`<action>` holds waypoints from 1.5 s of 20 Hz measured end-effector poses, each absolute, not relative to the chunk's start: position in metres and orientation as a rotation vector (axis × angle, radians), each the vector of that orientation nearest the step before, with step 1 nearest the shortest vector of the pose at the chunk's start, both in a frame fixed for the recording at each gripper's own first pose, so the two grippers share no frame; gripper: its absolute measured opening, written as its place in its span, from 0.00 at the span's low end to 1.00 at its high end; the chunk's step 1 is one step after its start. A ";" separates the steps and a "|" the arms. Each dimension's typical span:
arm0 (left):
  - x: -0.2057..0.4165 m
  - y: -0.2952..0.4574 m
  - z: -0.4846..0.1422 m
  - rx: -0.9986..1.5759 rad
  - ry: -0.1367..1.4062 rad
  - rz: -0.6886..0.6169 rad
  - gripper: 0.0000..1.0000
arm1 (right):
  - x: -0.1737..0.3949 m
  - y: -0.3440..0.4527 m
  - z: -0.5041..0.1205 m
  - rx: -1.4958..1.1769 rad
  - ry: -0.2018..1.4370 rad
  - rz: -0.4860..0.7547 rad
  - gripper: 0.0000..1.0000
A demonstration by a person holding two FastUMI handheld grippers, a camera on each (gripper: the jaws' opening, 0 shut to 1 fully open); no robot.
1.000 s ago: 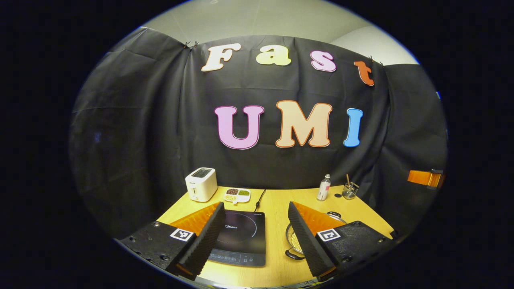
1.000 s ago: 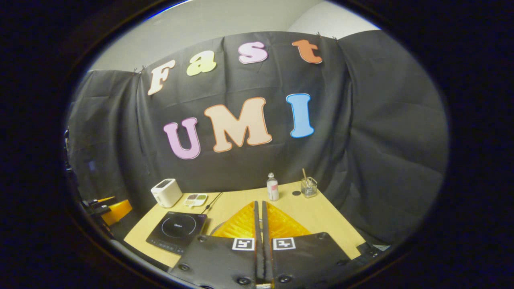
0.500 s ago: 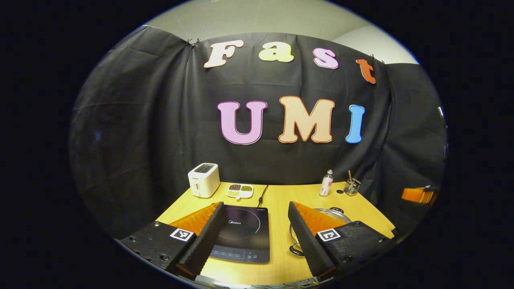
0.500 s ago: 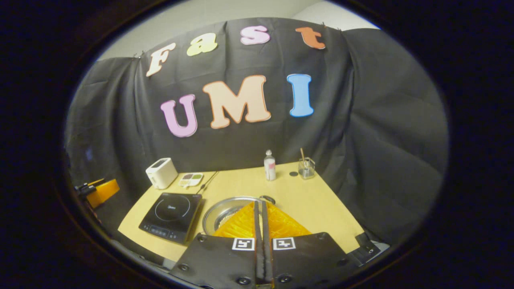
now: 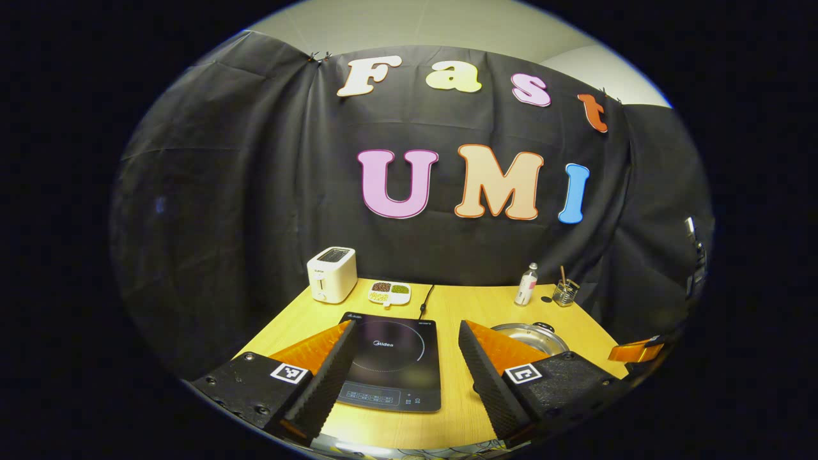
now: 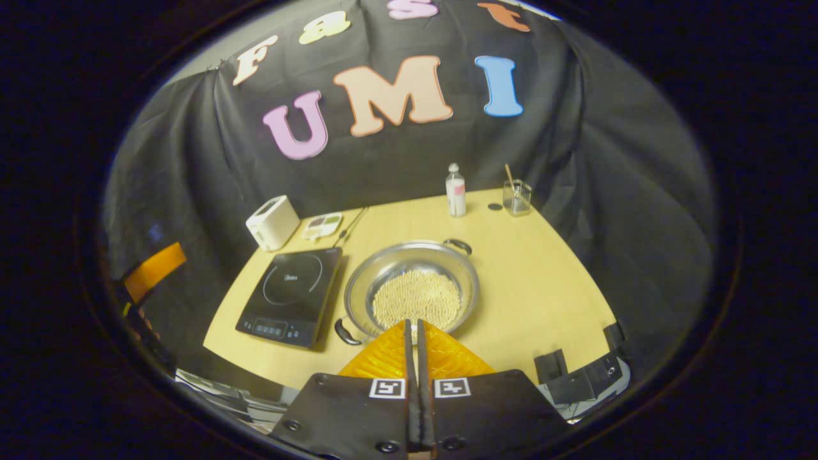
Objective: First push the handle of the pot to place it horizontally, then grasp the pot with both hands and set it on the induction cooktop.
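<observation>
Right gripper view puts my right gripper (image 6: 413, 327) at bottom centre, fingers pressed together on nothing, above the near rim of the pot (image 6: 412, 287), which sits mid-frame on the wooden table (image 6: 543, 281) just right of the induction cooktop (image 6: 291, 294). My left gripper (image 5: 404, 358) gapes wide, empty, over the cooktop. Farther back stand a toaster (image 6: 273, 222), bottle (image 6: 455, 190) and glass (image 6: 516, 196) before the black cloth wall (image 6: 192, 166).

silver pot (image 6: 409, 265), black induction cooktop (image 6: 291, 294), white toaster (image 6: 273, 222)
</observation>
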State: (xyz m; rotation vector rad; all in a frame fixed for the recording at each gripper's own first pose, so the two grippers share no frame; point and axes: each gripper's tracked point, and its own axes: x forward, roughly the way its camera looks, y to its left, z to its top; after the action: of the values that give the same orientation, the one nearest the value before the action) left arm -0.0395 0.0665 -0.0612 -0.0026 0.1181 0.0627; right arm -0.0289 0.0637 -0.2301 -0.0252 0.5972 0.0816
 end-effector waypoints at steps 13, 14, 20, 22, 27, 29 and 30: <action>-0.068 0.132 -0.087 0.002 0.140 0.165 0.96 | -0.019 0.120 -0.354 -0.200 0.972 0.165 0.02; -0.069 0.135 -0.086 0.003 0.133 0.164 0.96 | -0.017 0.124 -0.363 -0.194 1.004 0.161 0.02; -0.076 0.158 -0.089 0.034 0.129 0.200 0.96 | 0.002 0.124 -0.398 -0.195 1.106 0.068 0.03; -0.073 0.160 -0.094 0.001 0.141 0.208 0.96 | 0.009 0.130 -0.404 -0.182 1.115 0.056 0.00; -0.065 0.170 -0.096 -0.004 0.148 0.224 0.96 | 0.020 0.144 -0.413 -0.160 1.120 0.037 0.00; -0.063 0.172 -0.095 0.011 0.150 0.220 0.96 | 0.024 0.151 -0.415 -0.149 1.118 0.032 0.03; -0.062 0.173 -0.095 0.016 0.152 0.216 0.93 | 0.026 0.154 -0.414 -0.148 1.119 0.032 0.03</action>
State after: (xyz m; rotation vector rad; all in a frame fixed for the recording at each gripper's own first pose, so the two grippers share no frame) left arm -0.0620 0.1731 -0.0954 0.0155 0.1520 0.2160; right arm 0.0258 0.1537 -0.4141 -0.1482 1.1190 0.0317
